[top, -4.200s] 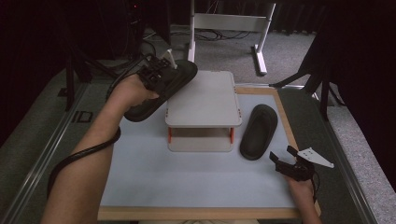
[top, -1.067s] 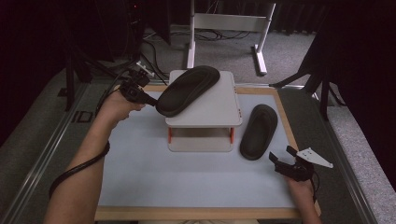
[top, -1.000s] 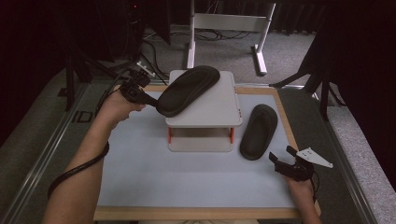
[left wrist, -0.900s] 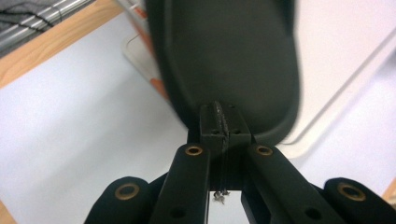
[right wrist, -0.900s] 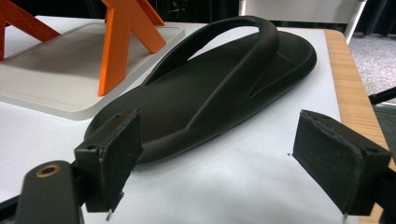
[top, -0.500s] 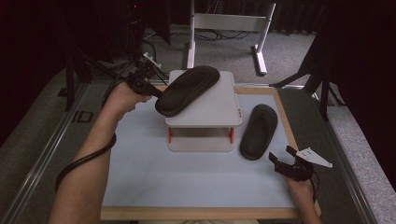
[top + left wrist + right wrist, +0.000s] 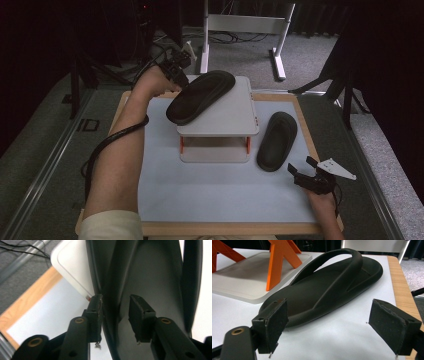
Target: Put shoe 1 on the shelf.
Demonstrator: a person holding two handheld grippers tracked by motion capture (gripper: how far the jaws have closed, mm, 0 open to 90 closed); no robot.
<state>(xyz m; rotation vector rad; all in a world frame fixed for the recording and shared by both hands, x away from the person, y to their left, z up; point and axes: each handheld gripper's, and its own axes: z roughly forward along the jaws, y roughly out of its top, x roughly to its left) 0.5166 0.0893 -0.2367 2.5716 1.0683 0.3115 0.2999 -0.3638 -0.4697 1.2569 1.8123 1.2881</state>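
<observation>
While the right gripper (image 7: 305, 172) rests released near the counter sandal (image 7: 276, 141), the left gripper (image 7: 115, 311), jaws just opening, straddles the rim of the sandal on the stand (image 7: 200, 95).

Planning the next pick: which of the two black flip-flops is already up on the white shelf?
The flip-flop at the left claw: this sandal lies diagonally on top of the white shelf, one end overhanging its left edge. The other flip-flop lies flat on the mat, right of the shelf.
</observation>
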